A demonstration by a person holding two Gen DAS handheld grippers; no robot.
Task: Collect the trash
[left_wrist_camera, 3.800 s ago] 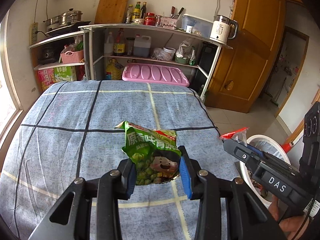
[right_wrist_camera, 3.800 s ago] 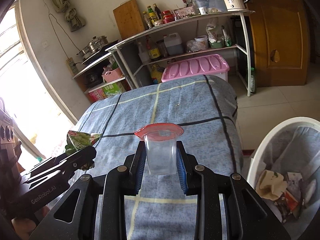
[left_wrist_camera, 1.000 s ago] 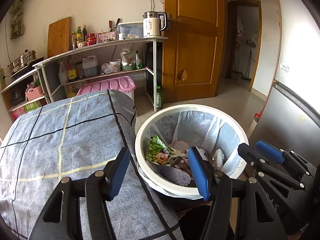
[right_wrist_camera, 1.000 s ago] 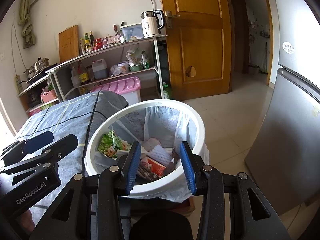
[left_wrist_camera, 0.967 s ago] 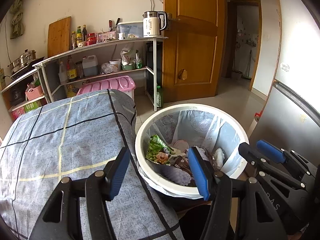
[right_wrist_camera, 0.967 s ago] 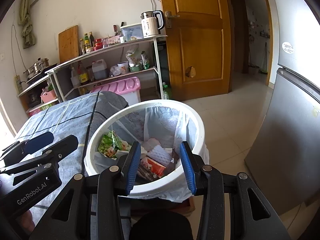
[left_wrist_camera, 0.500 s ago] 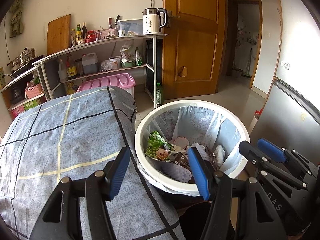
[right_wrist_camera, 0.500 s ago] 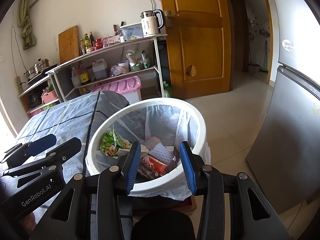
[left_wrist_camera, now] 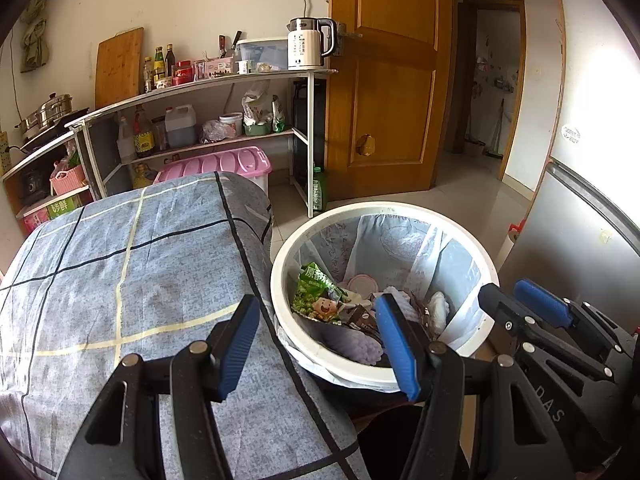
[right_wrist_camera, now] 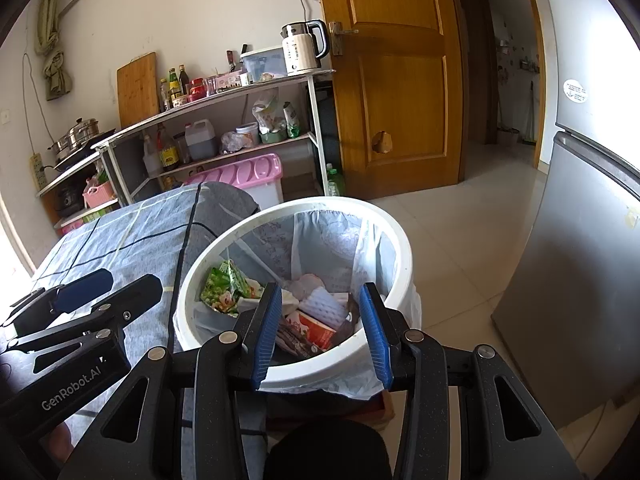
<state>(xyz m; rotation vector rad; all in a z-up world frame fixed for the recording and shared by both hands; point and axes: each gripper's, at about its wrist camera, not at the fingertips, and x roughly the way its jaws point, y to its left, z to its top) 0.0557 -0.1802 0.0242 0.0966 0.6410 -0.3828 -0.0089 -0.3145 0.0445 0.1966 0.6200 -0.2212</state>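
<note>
A white trash bin with a pale plastic liner stands on the floor beside the table. Inside it lie a green snack bag, a red-and-white wrapper and several other scraps. My left gripper hangs open over the table's corner and the bin's near rim, with nothing between its blue pads. My right gripper is open above the bin's near rim, also empty. Each gripper shows in the other's view: the right one, the left one.
The table wears a blue checked cloth and borders the bin on the left. Behind stand metal shelves with bottles and a kettle, a pink storage box, a wooden door and a grey fridge at right.
In the oldest frames my left gripper held the green snack bag and my right a clear bag over the table; both now lie released. Over the last second nothing moves.
</note>
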